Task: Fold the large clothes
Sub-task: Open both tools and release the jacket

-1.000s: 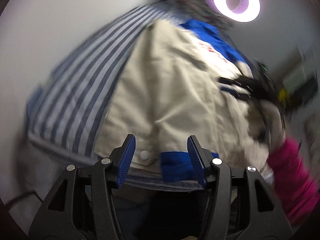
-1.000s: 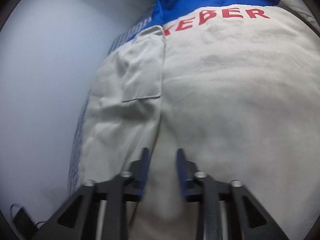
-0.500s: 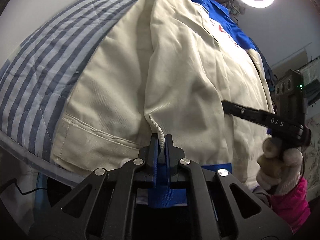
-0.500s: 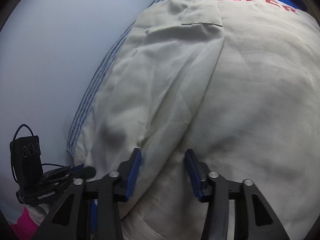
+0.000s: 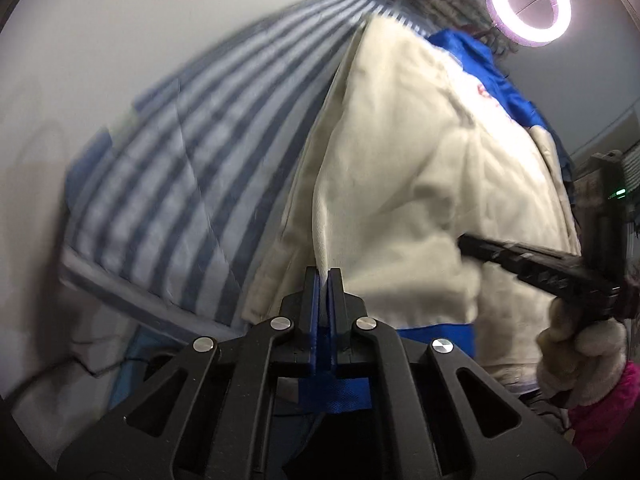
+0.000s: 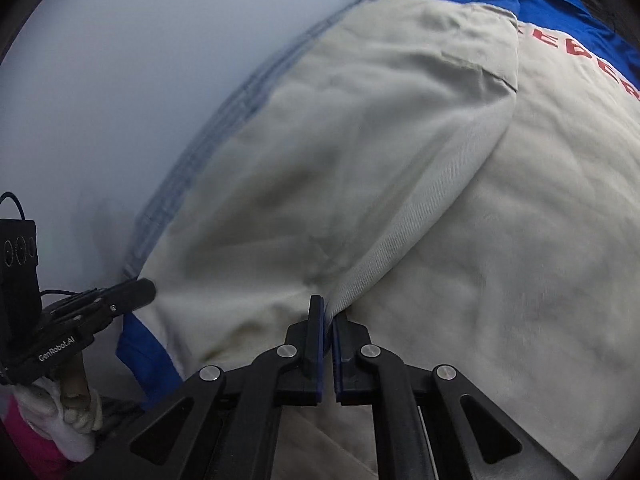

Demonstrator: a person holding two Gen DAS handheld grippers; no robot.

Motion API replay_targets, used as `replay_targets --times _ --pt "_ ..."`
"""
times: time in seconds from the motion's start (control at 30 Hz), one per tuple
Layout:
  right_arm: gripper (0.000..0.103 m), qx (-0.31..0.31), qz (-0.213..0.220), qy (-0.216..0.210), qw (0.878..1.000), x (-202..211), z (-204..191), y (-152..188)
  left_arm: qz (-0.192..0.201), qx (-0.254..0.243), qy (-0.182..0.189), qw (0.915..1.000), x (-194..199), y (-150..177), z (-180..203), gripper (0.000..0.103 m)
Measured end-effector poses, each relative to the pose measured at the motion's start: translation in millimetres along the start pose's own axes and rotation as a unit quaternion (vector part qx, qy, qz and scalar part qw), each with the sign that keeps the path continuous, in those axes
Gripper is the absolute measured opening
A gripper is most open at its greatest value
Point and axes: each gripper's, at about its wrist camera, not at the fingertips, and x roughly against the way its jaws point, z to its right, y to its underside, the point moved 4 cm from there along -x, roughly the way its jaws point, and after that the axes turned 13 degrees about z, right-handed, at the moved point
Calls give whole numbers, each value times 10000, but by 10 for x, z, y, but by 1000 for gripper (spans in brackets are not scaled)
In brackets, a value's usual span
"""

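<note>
A large cream jacket (image 5: pixel 420 184) with blue trim and red lettering lies on a blue-and-white striped bed cover (image 5: pixel 192 168). My left gripper (image 5: pixel 323 276) is shut on a raised fold of the cream cloth near the blue hem (image 5: pixel 436 338). In the right wrist view the same jacket (image 6: pixel 500 240) fills the frame, and my right gripper (image 6: pixel 327 308) is shut on a pinched ridge of its cloth. The right gripper also shows in the left wrist view (image 5: pixel 532 264), and the left gripper shows in the right wrist view (image 6: pixel 100 304).
A lit ring light (image 5: pixel 530 2) stands beyond the bed's far end. A pale wall (image 6: pixel 120 80) runs along the bed's far side. A gloved hand with a pink sleeve (image 5: pixel 588 364) holds the right gripper. Dark shelving (image 5: pixel 624 184) is at the right.
My right gripper, open over the jacket half a second ago, has shut on a fold. My left gripper closed on the hem fold earlier and now lifts it, with the cloth pulled up.
</note>
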Motion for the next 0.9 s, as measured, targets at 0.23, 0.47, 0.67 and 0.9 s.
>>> replay_targets --times 0.23,0.47,0.67,0.9 --pt "27 338 259 130 9990 443 6 -36 179 119 159 9996 193 -39 -126 4" --pt "33 691 996 246 9923 547 -196 -391 279 677 215 9971 170 -106 -361 62" --pt "33 829 1011 481 9903 -39 -221 -771 94 584 315 9978 -58 -98 -276 59" --pt "34 177 1192 665 9905 -570 -35 -1436 120 229 384 9989 -34 -84 -147 17"
